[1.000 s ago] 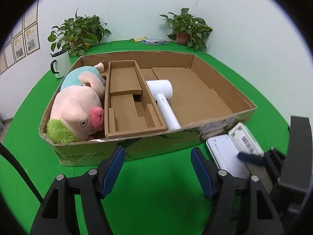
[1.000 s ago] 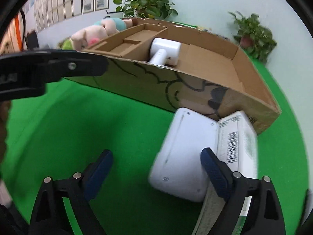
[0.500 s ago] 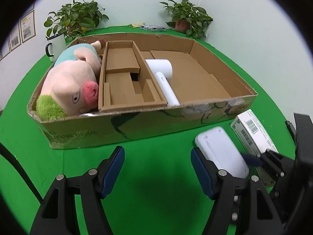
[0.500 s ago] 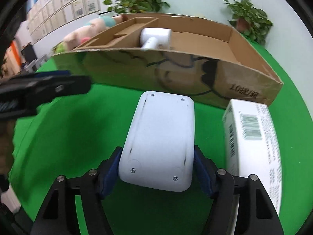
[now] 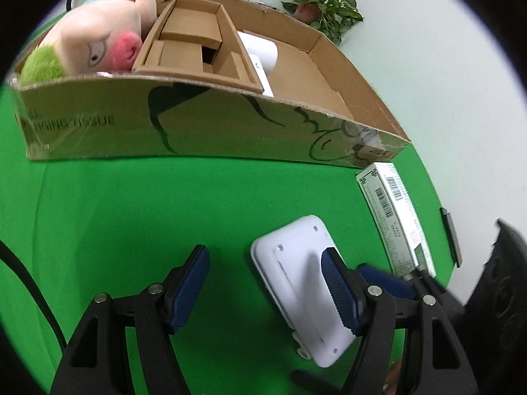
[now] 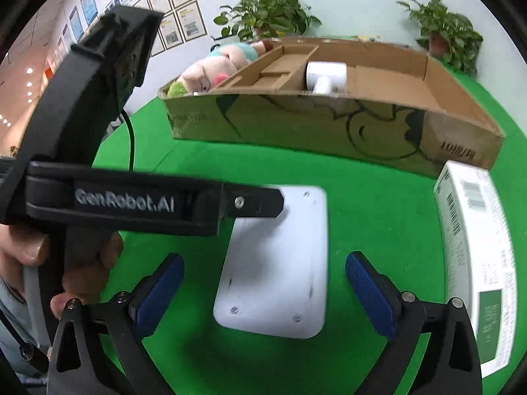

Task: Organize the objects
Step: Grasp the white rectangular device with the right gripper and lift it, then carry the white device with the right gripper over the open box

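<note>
white device [image 6: 276, 263]: laid flat on the table [image 6: 372, 204], between the right claw's pads, untouched
right claw [image 6: 263, 293]: opening wide
left claw [image 5: 263, 289]: held part-open, empty, one finger over the device

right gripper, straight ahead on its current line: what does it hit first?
Likely the white device on the green cloth: it lies between the opening right gripper pads, untouched. Depth is unclear.

Your left tool [image 6: 230, 210] is black plastic with "GenRobot.AI" in pale letters, silver screws and a black cable. Your right tool [image 6: 263, 296] has ribbed blue pads [image 6: 370, 291]. Your left hand [image 6: 49, 263] shows a grey cuff.
</note>
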